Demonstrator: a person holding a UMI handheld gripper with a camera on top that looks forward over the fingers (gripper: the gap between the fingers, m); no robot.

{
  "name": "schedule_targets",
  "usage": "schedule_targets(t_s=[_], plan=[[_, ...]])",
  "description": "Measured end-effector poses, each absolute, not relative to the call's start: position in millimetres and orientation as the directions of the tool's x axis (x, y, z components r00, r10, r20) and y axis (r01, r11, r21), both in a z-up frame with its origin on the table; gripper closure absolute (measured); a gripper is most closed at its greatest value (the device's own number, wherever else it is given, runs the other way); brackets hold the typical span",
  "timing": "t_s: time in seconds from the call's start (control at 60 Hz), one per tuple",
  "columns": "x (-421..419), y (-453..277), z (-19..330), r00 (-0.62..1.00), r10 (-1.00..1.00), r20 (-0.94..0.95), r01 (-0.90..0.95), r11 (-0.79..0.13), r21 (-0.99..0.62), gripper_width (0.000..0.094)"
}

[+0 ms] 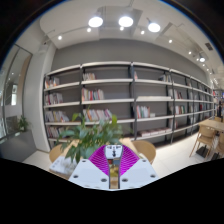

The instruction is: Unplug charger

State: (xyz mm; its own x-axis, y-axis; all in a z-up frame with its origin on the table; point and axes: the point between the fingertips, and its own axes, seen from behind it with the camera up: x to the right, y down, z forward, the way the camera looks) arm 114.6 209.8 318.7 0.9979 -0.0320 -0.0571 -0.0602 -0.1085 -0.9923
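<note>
Charger (pixel 113 152), a small white block, is seen between the magenta pads of the tool (pixel 113 164), apparently clenched on it. A straight, steady pull is advised. Socket and cable are hidden; at twelve o'clock a plant (pixel 88 130) and bookshelves (pixel 120 98) stand beyond.

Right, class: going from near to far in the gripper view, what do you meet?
Gripper, with a small white object between its fingers → leafy plant → long wall of bookshelves.
</note>
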Motion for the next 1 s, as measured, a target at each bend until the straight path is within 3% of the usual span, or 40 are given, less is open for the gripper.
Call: schedule_targets(t_s=[0.05,0.083,0.1,0.117,0.2,0.317,0.35,0.433,0.583,0.667,0.783,0.9,1.0], plan=[[136.2,195.0,362.0,0.996,-0.052,-0.069,-0.071,-0.037,-0.997,0.0842],[149.2,192.8,378.7,0.995,-0.049,-0.083,-0.085,-0.027,-0.996,0.0842],[153.4,185.8,369.7,0.995,-0.046,-0.092,-0.093,-0.029,-0.995,0.0837],[157.8,196.9,391.4,0.994,-0.046,-0.102,-0.104,-0.044,-0.994,0.0835],[199.4,195.6,329.8,0.992,-0.063,-0.109,-0.117,-0.146,-0.982,0.0826],[204.2,189.6,188.5,0.990,-0.100,-0.098,-0.126,-0.325,-0.937,0.0825],[227.7,189.3,176.0,0.990,-0.102,-0.097,-0.129,-0.371,-0.920,0.0825],[224.9,182.2,106.1,0.991,-0.098,-0.091,-0.127,-0.476,-0.870,0.0825],[225.2,173.6,39.6,0.993,-0.077,-0.092,-0.119,-0.567,-0.815,0.0781],[223.5,173.0,19.6,0.991,-0.074,-0.110,-0.132,-0.588,-0.798,0.0743],[220.3,170.4,10.4,0.989,-0.073,-0.131,-0.149,-0.595,-0.789,0.0635],[232.5,168.6,21.0,0.993,-0.100,-0.069,-0.115,-0.583,-0.804,0.0295],[231.5,164.5,53.2,0.989,-0.114,-0.089,-0.138,-0.552,-0.822,0.0168]])
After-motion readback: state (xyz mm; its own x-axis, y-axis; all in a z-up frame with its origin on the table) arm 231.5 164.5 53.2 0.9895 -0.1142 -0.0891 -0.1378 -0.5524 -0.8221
